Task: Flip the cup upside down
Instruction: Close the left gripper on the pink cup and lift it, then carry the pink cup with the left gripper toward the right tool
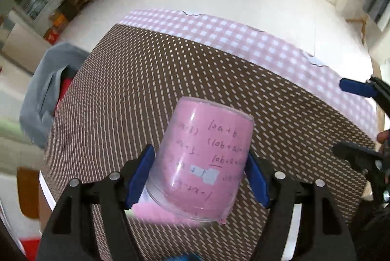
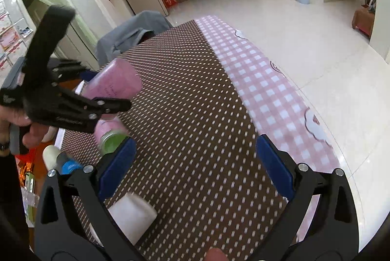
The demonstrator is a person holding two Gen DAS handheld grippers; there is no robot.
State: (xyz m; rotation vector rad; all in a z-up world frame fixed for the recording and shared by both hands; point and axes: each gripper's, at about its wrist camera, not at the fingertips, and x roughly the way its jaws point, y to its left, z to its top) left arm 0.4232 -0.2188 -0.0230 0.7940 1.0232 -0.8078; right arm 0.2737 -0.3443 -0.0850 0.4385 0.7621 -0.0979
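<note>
Left gripper [image 1: 198, 178]: the pink cup [image 1: 202, 158] is clamped between the jaws by its sides, tilted, and held above the brown dotted mat [image 1: 170, 70] on the counter [image 1: 243, 36]. Right gripper [image 2: 195, 175]: the jaws are spread wide with nothing between them. To their left, a white roll [image 2: 132, 217] is seen, and beyond it a green-capped bottle [image 2: 111, 136].

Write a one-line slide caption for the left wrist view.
Left tongs grip a tilted clear cup lined with pink paper above a brown dotted mat.
</note>
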